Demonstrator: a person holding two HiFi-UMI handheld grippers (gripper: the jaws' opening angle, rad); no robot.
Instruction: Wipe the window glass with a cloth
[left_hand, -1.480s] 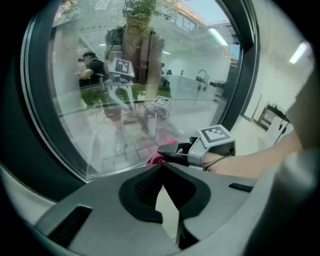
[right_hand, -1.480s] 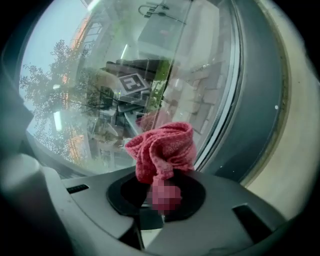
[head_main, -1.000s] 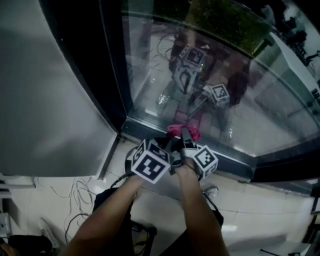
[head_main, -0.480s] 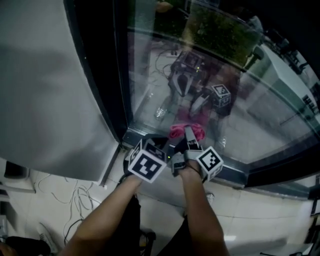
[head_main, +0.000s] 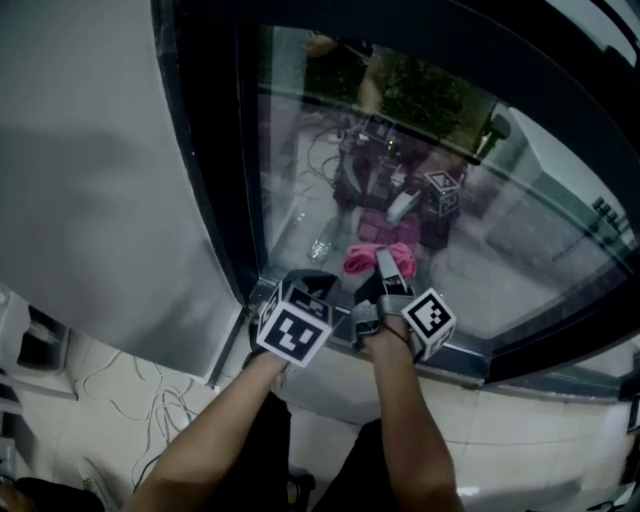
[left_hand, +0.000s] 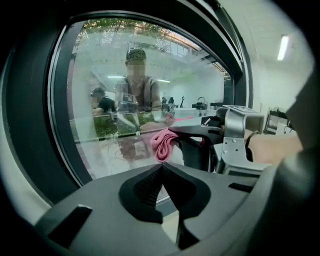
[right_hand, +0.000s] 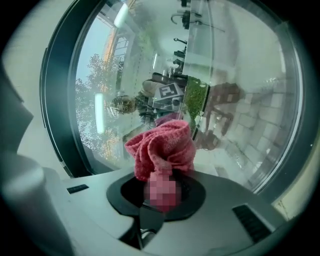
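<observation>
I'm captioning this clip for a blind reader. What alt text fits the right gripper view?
The right gripper is shut on a bunched pink cloth, held up close in front of the window glass. The glass shows faint reflections and greenery, and its dark frame curves down the left side.

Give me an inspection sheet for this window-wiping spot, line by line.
Surface: window glass, reflective, speckled near its left edge.
Job's things: pink cloth, bunched, close to the lower glass; contact unclear.
Clutter: dark item at the floor's left edge, too unclear to name.
Grippers: left gripper shut, empty; right gripper shut on the pink cloth.
Cables: thin wires loose on the floor, lower left.
Surroundings: dark window frame, grey wall at left, pale tiled floor.
</observation>
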